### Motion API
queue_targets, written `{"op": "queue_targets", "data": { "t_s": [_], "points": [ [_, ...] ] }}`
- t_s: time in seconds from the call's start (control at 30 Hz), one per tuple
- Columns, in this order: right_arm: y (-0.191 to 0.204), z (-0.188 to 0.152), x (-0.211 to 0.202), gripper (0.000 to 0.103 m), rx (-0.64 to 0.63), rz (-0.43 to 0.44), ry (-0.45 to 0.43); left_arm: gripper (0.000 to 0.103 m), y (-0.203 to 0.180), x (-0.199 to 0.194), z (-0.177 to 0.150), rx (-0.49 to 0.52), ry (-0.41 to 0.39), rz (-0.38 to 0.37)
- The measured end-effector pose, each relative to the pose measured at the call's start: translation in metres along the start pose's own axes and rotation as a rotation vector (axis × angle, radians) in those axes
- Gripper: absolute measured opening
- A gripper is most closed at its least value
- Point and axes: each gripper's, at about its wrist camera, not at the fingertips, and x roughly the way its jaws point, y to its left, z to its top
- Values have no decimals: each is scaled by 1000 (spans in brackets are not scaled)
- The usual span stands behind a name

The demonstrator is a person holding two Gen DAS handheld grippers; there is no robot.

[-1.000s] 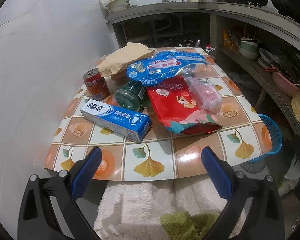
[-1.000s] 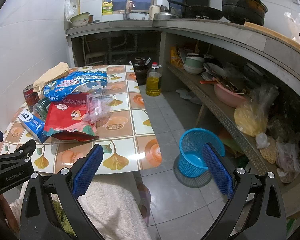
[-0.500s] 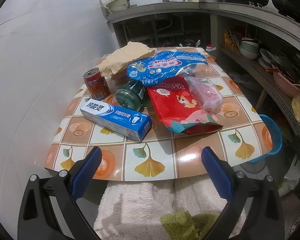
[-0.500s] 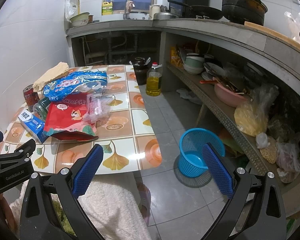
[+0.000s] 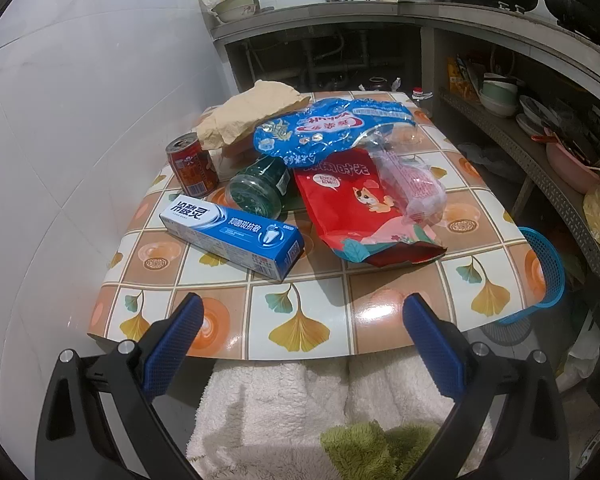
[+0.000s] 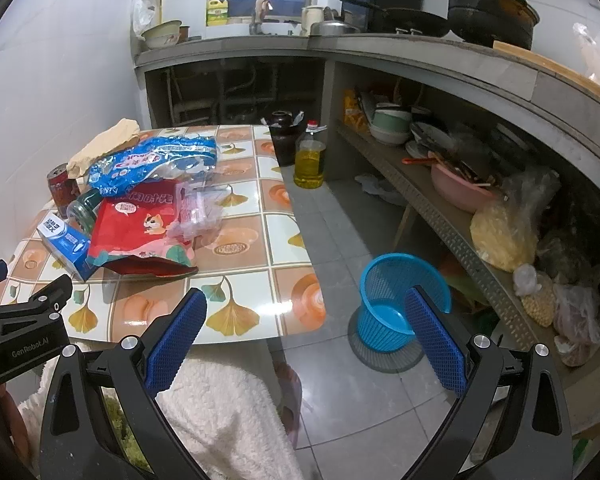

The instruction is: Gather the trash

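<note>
Nothing has moved since the earlier frames; both grippers hold position. Left gripper (image 5: 298, 340), jaws wide and empty, hovers at the near rounded edge of the glossy tiled table (image 5: 308, 332). Trash clusters left to right: red can (image 5: 191, 165), rectangular toothpaste box (image 5: 232, 236), crinkled red pouch (image 5: 356, 208). Right gripper (image 6: 306, 340), jaws wide and empty, overlooks open floor with the perforated blue basket (image 6: 396, 300).

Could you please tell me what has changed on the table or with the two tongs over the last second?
Nothing has visibly changed. Both the left tongs and the right tongs are open and empty short of the table, and the trash, from the toothpaste box to the red bag, lies as before.
</note>
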Motion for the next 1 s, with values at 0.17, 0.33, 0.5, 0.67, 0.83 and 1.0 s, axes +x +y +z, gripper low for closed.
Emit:
{"op": "queue_targets", "data": {
  "t_s": [0.17,0.33,0.5,0.67,0.83,1.0],
  "points": [
    [0,0,0,95,-3,0,1,98,0,0,-1,-1,-1,1],
    [-2,0,-1,95,-5,-2,-1,98,0,0,0,0,1,0],
    [-5,0,-1,95,0,-2,1,98,0,0,0,1,1,0],
    [-5,0,-1,95,-2,-3,0,98,3,-1,-2,-11,-16,31],
    [-4,1,-1,95,-2,-4,1,98,15,-7,-4,-64,-46,46],
    [-5,2,0,95,-2,-1,1,98,27,-14,1,-107,-85,69]
  ]
}}
